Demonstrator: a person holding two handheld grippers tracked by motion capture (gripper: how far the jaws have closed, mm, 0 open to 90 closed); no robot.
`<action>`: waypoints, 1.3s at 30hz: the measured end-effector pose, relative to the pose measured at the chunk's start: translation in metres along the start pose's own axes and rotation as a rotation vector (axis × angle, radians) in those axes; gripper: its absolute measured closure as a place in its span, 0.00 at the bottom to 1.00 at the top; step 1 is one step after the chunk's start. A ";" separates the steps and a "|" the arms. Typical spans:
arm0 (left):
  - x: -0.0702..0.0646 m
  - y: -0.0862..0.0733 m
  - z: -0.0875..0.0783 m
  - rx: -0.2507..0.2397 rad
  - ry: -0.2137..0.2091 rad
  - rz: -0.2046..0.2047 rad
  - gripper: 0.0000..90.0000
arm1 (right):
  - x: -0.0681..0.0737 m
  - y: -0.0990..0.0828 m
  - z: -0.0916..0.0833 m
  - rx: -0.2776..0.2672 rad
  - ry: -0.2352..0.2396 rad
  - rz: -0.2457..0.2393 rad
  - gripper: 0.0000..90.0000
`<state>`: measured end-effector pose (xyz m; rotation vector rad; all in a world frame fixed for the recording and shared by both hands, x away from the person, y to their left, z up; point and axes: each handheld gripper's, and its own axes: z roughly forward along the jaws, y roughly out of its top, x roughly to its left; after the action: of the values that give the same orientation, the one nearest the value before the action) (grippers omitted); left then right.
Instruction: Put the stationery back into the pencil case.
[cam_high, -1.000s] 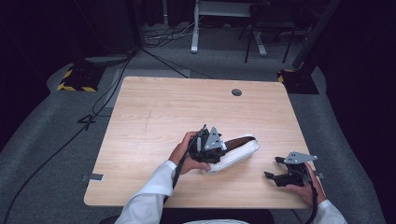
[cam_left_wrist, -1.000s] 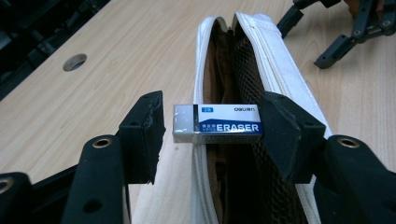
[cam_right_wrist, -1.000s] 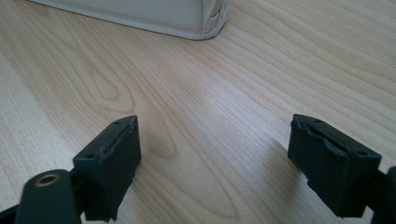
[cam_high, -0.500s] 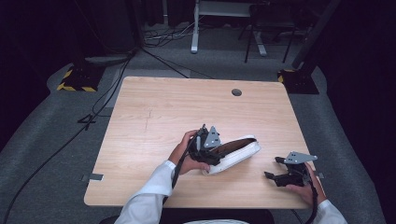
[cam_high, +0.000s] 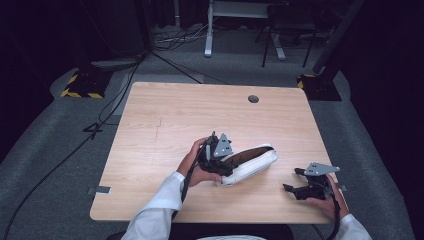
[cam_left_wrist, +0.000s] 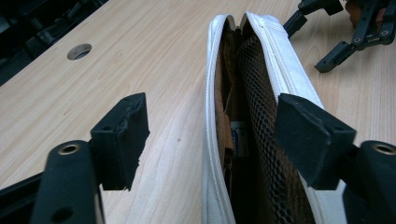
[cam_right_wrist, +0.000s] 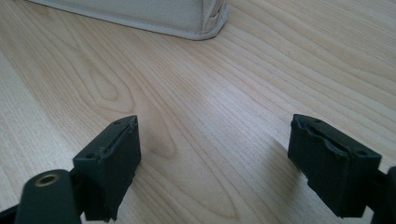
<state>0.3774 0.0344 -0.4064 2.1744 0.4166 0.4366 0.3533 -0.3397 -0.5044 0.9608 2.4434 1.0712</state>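
Pale wooden counter (cam_high: 165, 125) carries a white zippered pouch (cam_high: 248, 166) right of centre in the high view, lying unzipped with brown lining and black mesh showing. Left tongs (cam_high: 216, 161) stand at its near end, jaws just been opening, straddling the pouch without pressing it. Right tongs (cam_high: 296, 185), lower right, gape over bare wood.

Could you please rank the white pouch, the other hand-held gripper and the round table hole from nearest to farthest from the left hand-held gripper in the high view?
Measured from the left hand-held gripper:
1. White pouch: right against it, just to its right, unzipped.
2. Right hand-held gripper: farther right, near the table's front edge.
3. Round table hole: toward the far edge, beyond the pouch; not far behind second place.
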 end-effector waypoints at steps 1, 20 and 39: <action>0.000 0.000 -0.001 0.002 0.002 0.000 0.29 | 0.000 0.000 0.000 0.000 0.000 0.000 0.20; 0.005 -0.009 -0.023 0.007 0.040 -0.008 0.28 | 0.000 0.000 0.000 0.000 0.000 0.000 0.20; 0.013 -0.036 -0.050 0.058 0.106 -0.036 0.27 | 0.000 0.000 0.000 0.000 0.000 0.001 0.20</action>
<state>0.3610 0.0953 -0.4044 2.2024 0.5319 0.5267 0.3533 -0.3397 -0.5045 0.9614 2.4433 1.0714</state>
